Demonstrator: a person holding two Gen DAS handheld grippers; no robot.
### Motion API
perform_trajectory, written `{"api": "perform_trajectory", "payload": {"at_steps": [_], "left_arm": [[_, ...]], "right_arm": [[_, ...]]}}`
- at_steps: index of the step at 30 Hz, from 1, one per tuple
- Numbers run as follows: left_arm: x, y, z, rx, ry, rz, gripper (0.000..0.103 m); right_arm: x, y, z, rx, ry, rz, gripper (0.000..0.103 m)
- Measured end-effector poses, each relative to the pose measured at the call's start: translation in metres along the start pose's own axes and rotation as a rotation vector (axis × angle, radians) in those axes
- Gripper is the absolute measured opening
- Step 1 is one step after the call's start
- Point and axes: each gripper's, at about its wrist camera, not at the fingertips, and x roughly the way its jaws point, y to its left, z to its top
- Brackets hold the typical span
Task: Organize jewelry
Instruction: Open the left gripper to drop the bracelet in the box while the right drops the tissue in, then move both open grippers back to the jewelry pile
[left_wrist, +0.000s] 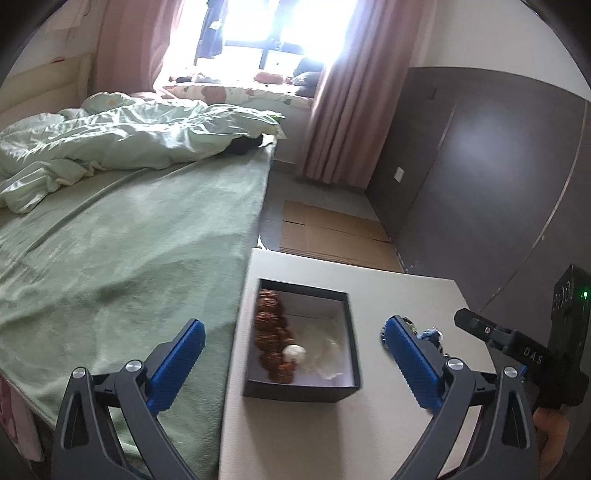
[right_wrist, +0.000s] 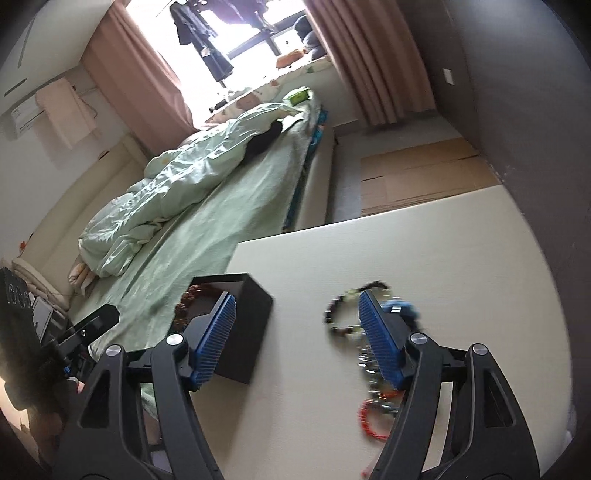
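Note:
A black open box (left_wrist: 347, 332) stands on the cream table (left_wrist: 369, 424). Inside it lies a string of brown carved beads (left_wrist: 271, 332) with a white bead (left_wrist: 294, 353). My left gripper (left_wrist: 293, 334) is open and empty above the box. The box also shows in the right wrist view (right_wrist: 251, 325). My right gripper (right_wrist: 297, 314) is open and empty over the table. A black and green bead bracelet (right_wrist: 341, 314), a blue piece (right_wrist: 400, 308), a silver chain (right_wrist: 369, 365) and an orange bracelet (right_wrist: 369, 421) lie by its right finger, partly hidden.
A bed with a green blanket (left_wrist: 129, 258) and a rumpled duvet (left_wrist: 129, 136) borders the table's left side. Flattened cardboard (left_wrist: 332, 232) lies on the floor beyond the table. A dark wardrobe (left_wrist: 498, 166) stands on the right. The other gripper (left_wrist: 517, 343) shows at the table's right edge.

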Motion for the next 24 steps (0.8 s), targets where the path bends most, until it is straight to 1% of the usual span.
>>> {"api": "perform_trajectory", "payload": {"at_steps": [11, 16, 17, 18, 20, 22, 23, 24], "left_arm": [[0.022, -0.062, -0.011, 0.083, 0.031, -0.078, 0.094], [0.033, -0.085, -0.012, 0.144, 0.051, -0.113, 0.094], [0.037, -0.091, -0.012, 0.155, 0.059, -0.128, 0.092], [0.041, -0.096, -0.011, 0.162, 0.066, -0.137, 0.089], [0.050, -0.105, -0.011, 0.178, 0.088, -0.157, 0.082], [0.059, -0.111, -0.012, 0.180, 0.112, -0.179, 0.073], [0.067, -0.116, -0.012, 0.182, 0.134, -0.198, 0.071], [0.071, -0.118, -0.013, 0.185, 0.145, -0.206, 0.066]], "right_arm": [[-0.024, -0.053, -0.001, 0.056, 0.018, -0.039, 0.070], [-0.030, -0.076, 0.000, 0.124, 0.015, -0.042, 0.069], [-0.032, -0.081, 0.000, 0.139, 0.012, -0.043, 0.069], [-0.032, -0.084, 0.001, 0.149, 0.010, -0.042, 0.065], [-0.031, -0.088, 0.002, 0.167, 0.020, -0.036, 0.061], [-0.026, -0.090, 0.001, 0.179, 0.045, -0.027, 0.056], [-0.023, -0.090, 0.000, 0.178, 0.063, -0.027, 0.053], [-0.020, -0.090, -0.001, 0.175, 0.083, -0.032, 0.051]]}}
